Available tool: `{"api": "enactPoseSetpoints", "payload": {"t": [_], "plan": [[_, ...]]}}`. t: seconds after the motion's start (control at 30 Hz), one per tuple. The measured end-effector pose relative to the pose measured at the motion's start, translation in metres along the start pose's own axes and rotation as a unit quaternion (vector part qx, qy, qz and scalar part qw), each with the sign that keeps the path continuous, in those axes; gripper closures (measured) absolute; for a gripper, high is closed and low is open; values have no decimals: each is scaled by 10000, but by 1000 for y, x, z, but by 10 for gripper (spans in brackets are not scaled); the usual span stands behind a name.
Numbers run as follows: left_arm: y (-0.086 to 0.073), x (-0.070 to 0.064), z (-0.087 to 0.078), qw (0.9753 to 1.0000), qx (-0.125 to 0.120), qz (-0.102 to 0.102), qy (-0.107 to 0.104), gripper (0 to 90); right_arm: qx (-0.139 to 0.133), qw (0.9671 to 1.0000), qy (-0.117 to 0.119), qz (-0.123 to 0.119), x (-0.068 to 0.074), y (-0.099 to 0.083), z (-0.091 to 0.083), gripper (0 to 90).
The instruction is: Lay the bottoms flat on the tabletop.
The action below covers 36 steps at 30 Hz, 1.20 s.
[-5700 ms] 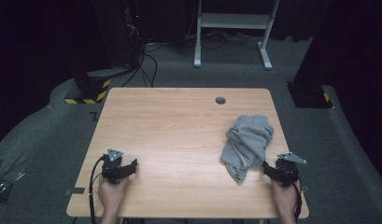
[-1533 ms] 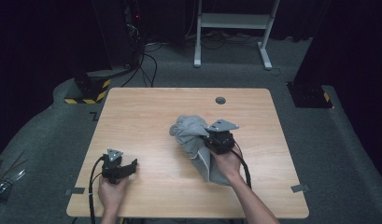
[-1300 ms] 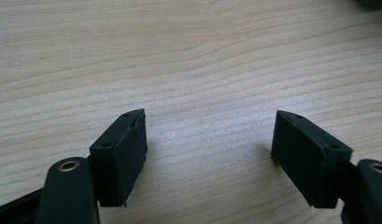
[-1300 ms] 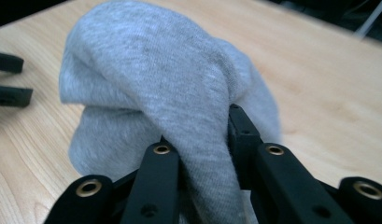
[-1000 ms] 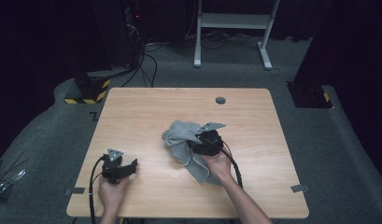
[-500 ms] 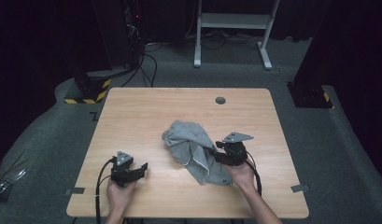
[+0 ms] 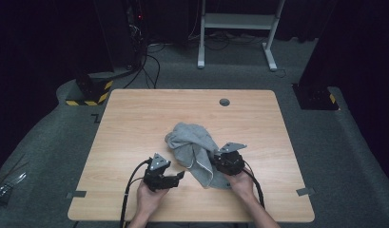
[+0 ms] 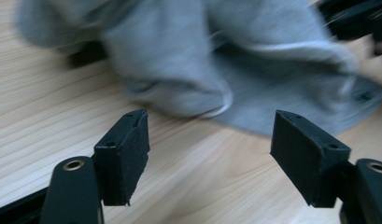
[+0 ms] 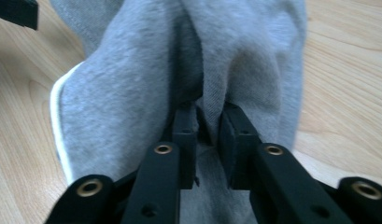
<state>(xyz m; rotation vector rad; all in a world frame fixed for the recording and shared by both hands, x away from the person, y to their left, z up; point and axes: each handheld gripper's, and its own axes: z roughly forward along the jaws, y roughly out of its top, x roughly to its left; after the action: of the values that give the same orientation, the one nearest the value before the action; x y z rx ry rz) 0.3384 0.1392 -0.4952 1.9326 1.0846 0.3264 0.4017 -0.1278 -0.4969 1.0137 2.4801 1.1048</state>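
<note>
Clenched on a fold of cloth, the jaws of our right gripper (image 7: 215,160) pinch the grey towel (image 7: 194,148) between them; in the right gripper view the fabric bunches up and rises from the pinch of the right gripper (image 9: 208,126). Our left gripper (image 7: 180,175) has its jaws spread wide and released, with nothing between them, and in the left gripper view they stand just short of the towel's (image 8: 216,70) near edge.

We see one towel, soft grey with a thin pale hem along its border, crumpled into a loose heap with deep folds. It lies on the wooden table (image 7: 135,123), a little near of the middle, between our two grippers, its right side held.

We count two grippers, one in each hand, and one small dark round hole (image 7: 224,101) in the table top near the far edge.
</note>
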Motion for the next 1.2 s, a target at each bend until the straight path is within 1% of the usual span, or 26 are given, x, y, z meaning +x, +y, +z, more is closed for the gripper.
{"api": "enactPoseSetpoints", "payload": {"t": [0.03,0.07,0.17,0.2,0.23,0.27,0.33,0.47,0.5,0.53,0.67,0.73,0.8,0.83,0.93,1.0,1.03,1.07,1.1,1.13,1.17,1.2], "plan": [[0,0,0,10000,0,0,0,275,0,10000,0,0,0,0,0,789],[5,-6,3,9999,-39,27,-89,271,24,10000,-5,-41,3,1,3,814],[15,-14,8,9998,-59,102,-170,254,49,10000,21,-44,9,2,8,834],[19,-18,9,9997,-77,166,-176,253,57,9999,28,-87,11,3,9,838],[19,-18,9,9997,-77,166,-176,254,57,9999,28,-87,11,3,9,838],[23,-22,12,9996,-108,185,-187,256,70,9998,61,-169,17,5,13,843],[27,-25,18,9996,-82,221,-141,259,79,9997,93,-193,20,5,16,847],[32,-26,28,9996,20,256,-80,295,60,9995,174,-264,28,7,21,859],[32,-27,29,9997,58,237,-84,321,63,9995,177,-252,29,7,21,860],[33,-26,30,9995,86,306,-49,374,57,9994,181,-302,29,7,21,860],[32,-24,31,9993,181,316,-133,614,47,9994,202,-288,30,6,21,863],[32,-22,30,9990,213,348,-162,733,26,9993,208,-308,29,6,20,864],[32,-21,27,9988,208,404,-165,834,7,9994,215,-276,28,7,18,865],[32,-20,26,9988,185,417,-148,857,-15,9994,208,-287,28,7,17,866],[33,-16,20,9987,175,471,-111,871,-142,9994,180,-255,24,8,8,867],[32,-11,15,9989,151,436,-76,873,-216,9994,119,-253,21,9,1,868],[32,-8,13,9990,132,436,-15,873,-263,9993,81,-261,18,9,-3,868],[32,-8,13,9990,132,436,-15,873,-263,9993,81,-261,18,9,-3,868],[31,-1,7,9992,87,383,87,873,-367,9990,-26,-236,12,10,-13,868],[31,3,3,9991,91,382,161,874,-389,9990,-63,-201,9,10,-16,868],[31,3,3,9991,91,382,161,874,-389,9990,-63,-201,9,10,-16,868],[30,9,-2,9991,50,329,271,874,-434,9988,-118,-176,5,10,-20,868]]}}
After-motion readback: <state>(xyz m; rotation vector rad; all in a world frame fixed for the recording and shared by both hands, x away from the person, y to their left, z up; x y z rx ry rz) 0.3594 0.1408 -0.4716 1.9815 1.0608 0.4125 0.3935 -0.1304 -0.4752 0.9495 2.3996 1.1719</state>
